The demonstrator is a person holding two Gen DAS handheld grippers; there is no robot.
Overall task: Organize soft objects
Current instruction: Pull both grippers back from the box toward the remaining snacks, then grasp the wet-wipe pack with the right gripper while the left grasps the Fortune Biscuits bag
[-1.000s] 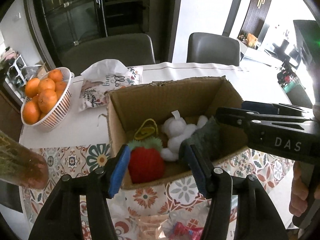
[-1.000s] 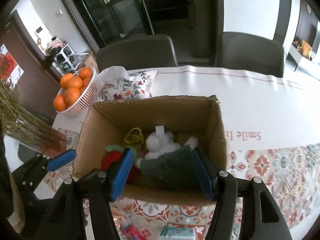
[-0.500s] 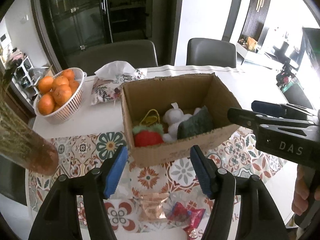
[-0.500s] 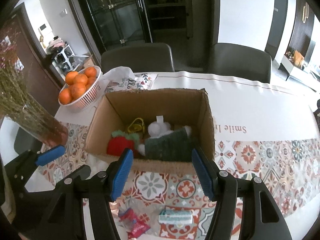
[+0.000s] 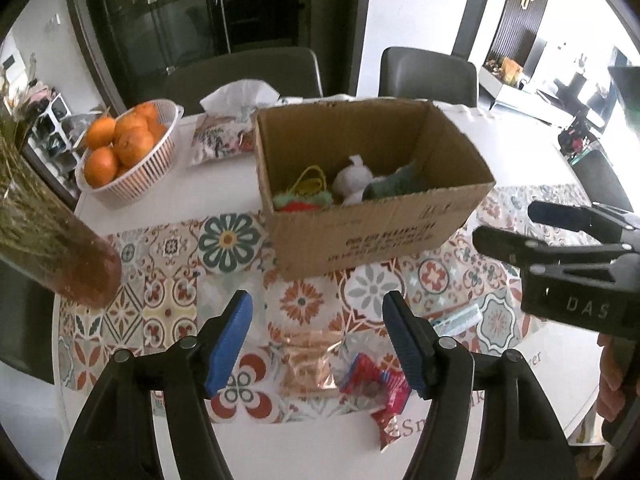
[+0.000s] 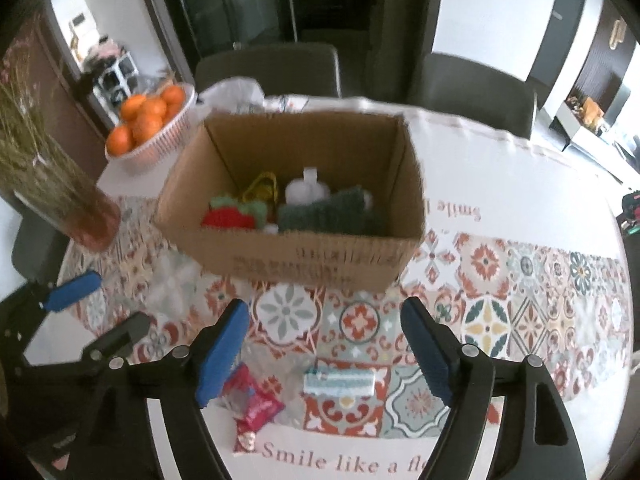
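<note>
An open cardboard box point(image 5: 376, 232) point(image 6: 304, 260) stands on the patterned tablecloth. Inside lie a red and green knitted strawberry point(image 6: 230, 214), a yellow loop point(image 6: 262, 188), a white plush toy point(image 6: 306, 192) and a dark green fuzzy cloth point(image 6: 328, 214). My left gripper point(image 5: 316, 336) is open and empty, pulled back in front of the box; it also shows in the right wrist view point(image 6: 100, 308). My right gripper point(image 6: 324, 344) is open and empty; it also shows in the left wrist view point(image 5: 520, 228), right of the box.
Near the front edge lie a red snack packet point(image 5: 376, 388) point(image 6: 256, 404), a gold wrapper point(image 5: 308, 360) and a pale blue packet point(image 6: 340, 380). A basket of oranges point(image 5: 124, 152), a tissue pack point(image 5: 224, 136) and a vase with dried stems point(image 5: 52, 248) stand at left.
Both grippers have pulled back and up from the box, open and empty. The dark green cloth stays in the box. The packets on the table have come into view.
</note>
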